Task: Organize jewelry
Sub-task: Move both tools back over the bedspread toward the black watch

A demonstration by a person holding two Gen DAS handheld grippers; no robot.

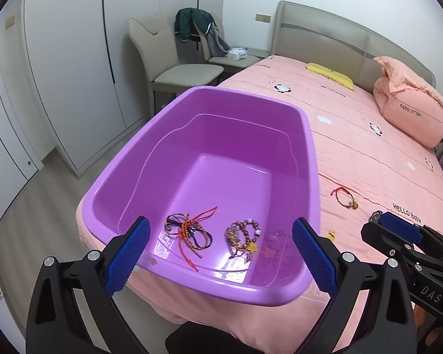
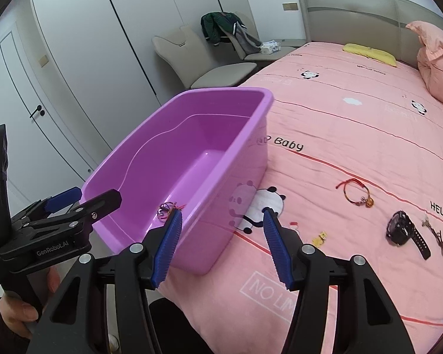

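Bracelets [image 1: 212, 234] lie in the purple tub [image 1: 162, 124] on my bed [image 2: 339, 124], a red bracelet [image 2: 356, 196] and watch [image 2: 406, 231] outside, both my left tool [image 1: 221, 233] and right tool [image 2: 221, 221] released, empty.

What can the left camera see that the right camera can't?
Only the left wrist view sees the beaded bracelets on the bin floor, beside the string bracelets. Only the right wrist view shows the whole black watch and a thin chain beside it. Both show the purple bin, the red bracelet on the bed, and both open grippers.
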